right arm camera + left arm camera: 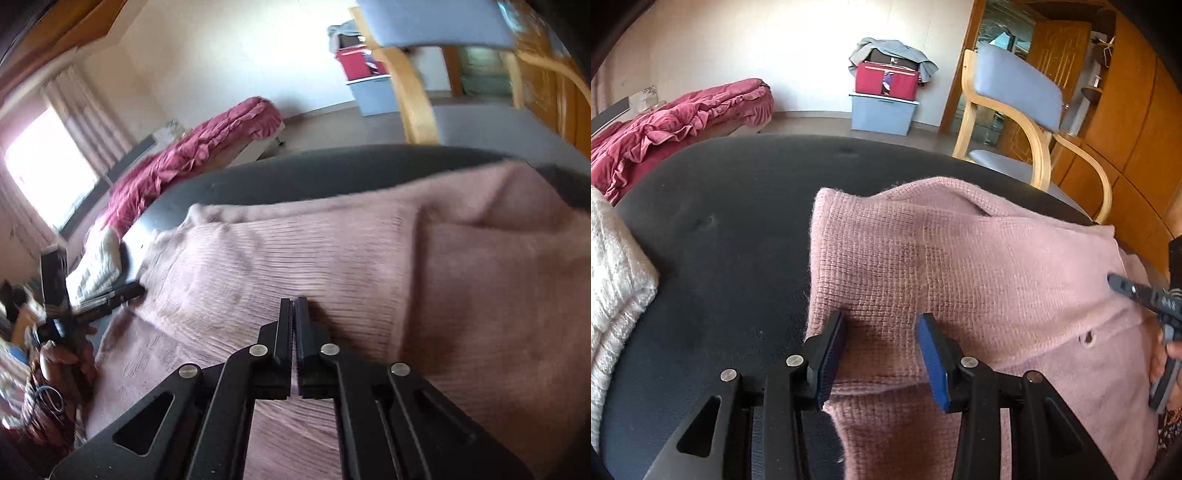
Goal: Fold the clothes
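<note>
A pink knitted sweater (979, 258) lies spread over the right part of a black padded table (720, 240), with a buttonhole near its right edge. My left gripper (882, 332) stands open over the sweater's left edge; the blue pads (932, 362) sit apart and the knit lies flat between them. The right gripper (1112, 278) reaches in from the right, a hand behind it. In the right wrist view my right gripper (294, 306) is shut just above the sweater (369, 258); whether it pinches any knit cannot be told. The left gripper (125, 291) shows at the sweater's far left.
A white knitted garment (613, 277) lies at the table's left edge. Beyond the table are a wooden chair with a blue seat (1015, 85), stacked storage boxes (886, 92), a bed with red bedding (676, 118) and wooden cabinets (1126, 129).
</note>
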